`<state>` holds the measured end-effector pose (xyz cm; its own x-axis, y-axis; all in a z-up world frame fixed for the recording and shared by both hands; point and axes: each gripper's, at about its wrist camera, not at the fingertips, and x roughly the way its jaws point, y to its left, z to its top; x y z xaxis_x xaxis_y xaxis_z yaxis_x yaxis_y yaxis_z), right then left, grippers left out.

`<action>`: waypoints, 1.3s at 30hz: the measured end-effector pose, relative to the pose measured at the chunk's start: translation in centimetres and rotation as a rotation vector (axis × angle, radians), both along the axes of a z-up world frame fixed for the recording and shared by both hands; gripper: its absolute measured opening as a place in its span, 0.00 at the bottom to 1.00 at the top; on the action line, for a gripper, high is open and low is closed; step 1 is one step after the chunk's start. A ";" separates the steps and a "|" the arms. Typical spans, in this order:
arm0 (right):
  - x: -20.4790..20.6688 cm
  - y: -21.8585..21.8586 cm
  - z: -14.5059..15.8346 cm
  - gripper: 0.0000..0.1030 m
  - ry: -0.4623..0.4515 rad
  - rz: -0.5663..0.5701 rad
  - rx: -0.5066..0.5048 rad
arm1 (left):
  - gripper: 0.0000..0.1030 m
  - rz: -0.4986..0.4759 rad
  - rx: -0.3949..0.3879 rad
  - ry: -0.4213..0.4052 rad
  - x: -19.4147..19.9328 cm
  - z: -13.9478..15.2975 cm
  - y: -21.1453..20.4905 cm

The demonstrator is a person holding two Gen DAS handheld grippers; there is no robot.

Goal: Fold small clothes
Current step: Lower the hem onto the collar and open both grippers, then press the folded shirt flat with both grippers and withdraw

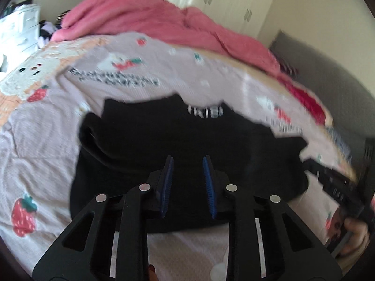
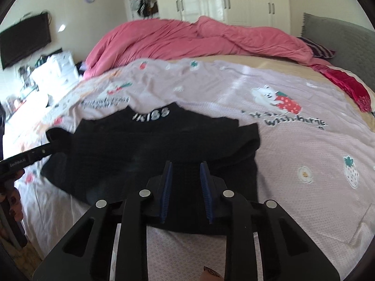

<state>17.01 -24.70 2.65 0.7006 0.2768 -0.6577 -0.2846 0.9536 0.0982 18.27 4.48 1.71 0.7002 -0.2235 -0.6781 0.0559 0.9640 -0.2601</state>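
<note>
- The left gripper hangs over the near middle of the black top, jaws parted with nothing between the blue pads. The left view is smeared, so if it drops now it could pinch at the wrong spot and take only one layer.
- The right gripper is also released, jaws apart and empty, above the top's near hem. Both grippers sit close together over the same stretch, so I judge they may collide or both take the same bit of hem, leaving the corners to sag.
- The top lies flat on the sheet, near the near edge of the bed, neckline with white lettering at the far end. The sleeves look already turned in, though the dark knit hides the edges. Lifting the hem fast could flick them open again.
- The sheet is thin and loose. A deep pinch could catch it with the top and drag it along.
- The knit seems soft and thick; a shallow grip may slip out midway through a fold toward the far end.
- Beyond it a pink duvet is heaped at the far side, well apart, so it poses little risk.
</note>
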 end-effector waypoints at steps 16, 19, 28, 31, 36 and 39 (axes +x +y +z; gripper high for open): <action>4.7 2.7 -5.0 0.22 0.105 -0.014 -0.083 | 0.17 0.019 0.099 0.107 3.0 -3.6 -1.0; 5.9 3.0 -5.3 0.22 0.116 -0.018 -0.079 | 0.17 0.030 0.106 0.116 4.3 -4.0 -0.7; 9.4 3.1 -4.8 0.22 0.131 -0.041 -0.028 | 0.17 0.066 0.108 0.065 7.2 -4.1 -0.3; 10.5 3.2 -4.5 0.22 0.135 -0.052 -0.019 | 0.17 0.093 0.072 0.062 8.4 -3.9 0.4; 11.3 2.5 -3.7 0.23 0.104 -0.089 -0.013 | 0.25 0.150 0.046 0.020 8.8 -2.8 2.2; 11.0 1.3 -2.9 0.30 0.070 -0.116 -0.004 | 0.25 0.188 0.057 0.005 8.5 -2.3 3.7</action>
